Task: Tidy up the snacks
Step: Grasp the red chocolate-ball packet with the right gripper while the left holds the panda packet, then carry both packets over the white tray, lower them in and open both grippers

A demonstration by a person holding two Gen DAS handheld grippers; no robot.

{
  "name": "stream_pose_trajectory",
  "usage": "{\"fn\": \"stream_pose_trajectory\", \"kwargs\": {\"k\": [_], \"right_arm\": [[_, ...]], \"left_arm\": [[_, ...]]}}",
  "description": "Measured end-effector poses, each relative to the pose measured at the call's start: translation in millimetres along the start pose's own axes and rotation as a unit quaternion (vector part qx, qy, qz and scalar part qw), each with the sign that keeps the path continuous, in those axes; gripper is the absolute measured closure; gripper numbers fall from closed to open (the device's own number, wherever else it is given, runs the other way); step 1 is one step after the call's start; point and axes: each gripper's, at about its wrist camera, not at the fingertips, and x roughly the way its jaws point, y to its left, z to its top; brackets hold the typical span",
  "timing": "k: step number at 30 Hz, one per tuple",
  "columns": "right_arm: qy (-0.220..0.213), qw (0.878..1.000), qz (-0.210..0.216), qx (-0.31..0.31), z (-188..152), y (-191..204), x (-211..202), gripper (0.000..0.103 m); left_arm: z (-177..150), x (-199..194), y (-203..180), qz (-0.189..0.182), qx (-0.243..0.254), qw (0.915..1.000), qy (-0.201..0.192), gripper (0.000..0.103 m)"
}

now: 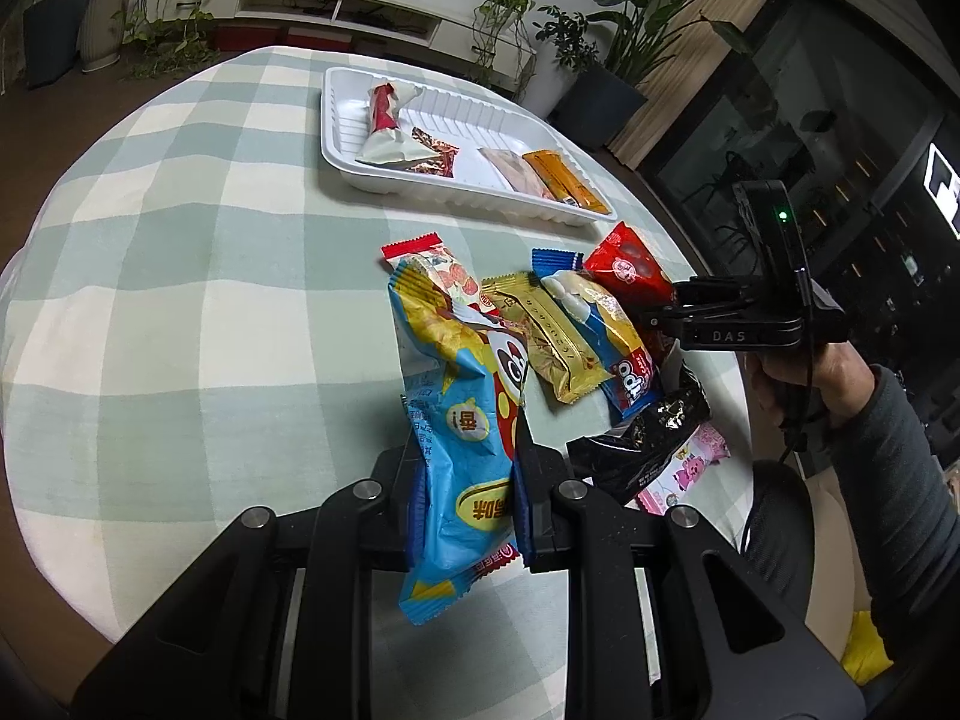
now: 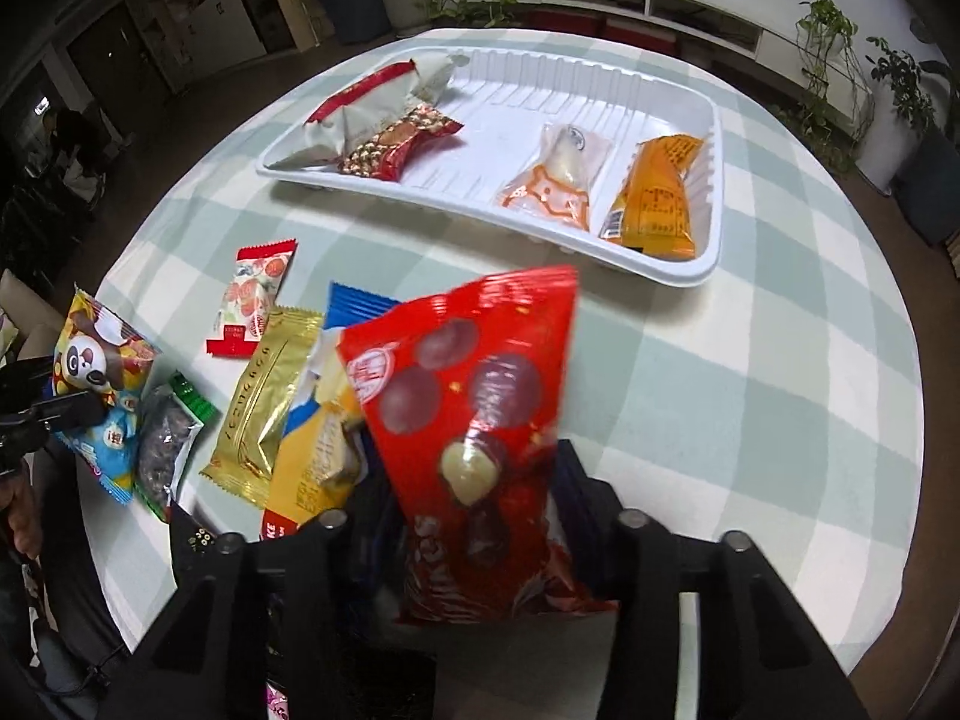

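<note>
A: Where are the snacks?

B: The left gripper (image 1: 465, 480) has its jaws clenched on a blue panda snack bag (image 1: 462, 414), held up off the table. The right gripper (image 2: 474, 516) is grasping a red chocolate-ball bag (image 2: 480, 414), also lifted. Between them a loose pile lies on the cloth: a gold wrapper (image 2: 264, 402), a blue-and-yellow packet (image 1: 606, 330), a small red-and-white strawberry packet (image 2: 252, 300), a black bag (image 1: 648, 438), a pink packet (image 1: 684, 468) and a green-edged bag of dark bits (image 2: 168, 444).

A: And the tray?

B: The white plastic tray (image 2: 660, 90) sits at the far side, apart from the pile. It holds a white-and-red wrapper (image 2: 360, 108) touching a red patterned candy (image 2: 396, 144) at one end, and a clear pouch (image 2: 558, 174) just beside an orange packet (image 2: 660, 192) at the other.

A: Anything hard to make out?

B: The pink packet is mostly hidden under the black bag, and the red bag covers most of the right fingers. Its print is blurred.

A: The setting?

B: A round table under a green-and-white checked cloth (image 1: 180, 240). Behind are potted plants (image 1: 618, 48), a low white shelf unit (image 1: 336, 6) and dark glass on the right.
</note>
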Motion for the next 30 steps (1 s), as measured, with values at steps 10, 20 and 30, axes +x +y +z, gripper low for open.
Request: {"fn": "stream_pose_trajectory", "kwargs": {"k": [10,20,30], "right_arm": [[-0.043,0.998,0.017,0.043,-13.2,-8.8,-19.7,0.070],[-0.102,0.983,0.037,0.151,-30.8,-60.1,-59.1,0.070],[-0.149,0.959,0.055,0.237,1.1,-105.6,-88.7,0.070]], "left_arm": [[-1.1,-2.5,0.1,-0.002,-0.002,1.0000,-0.003,0.083],[16.5,-18.2,4.5,-0.012,-0.009,0.9997,-0.022,0.083],[107.9,-22.3,3.9,-0.004,0.016,0.9989,-0.044,0.083]]}}
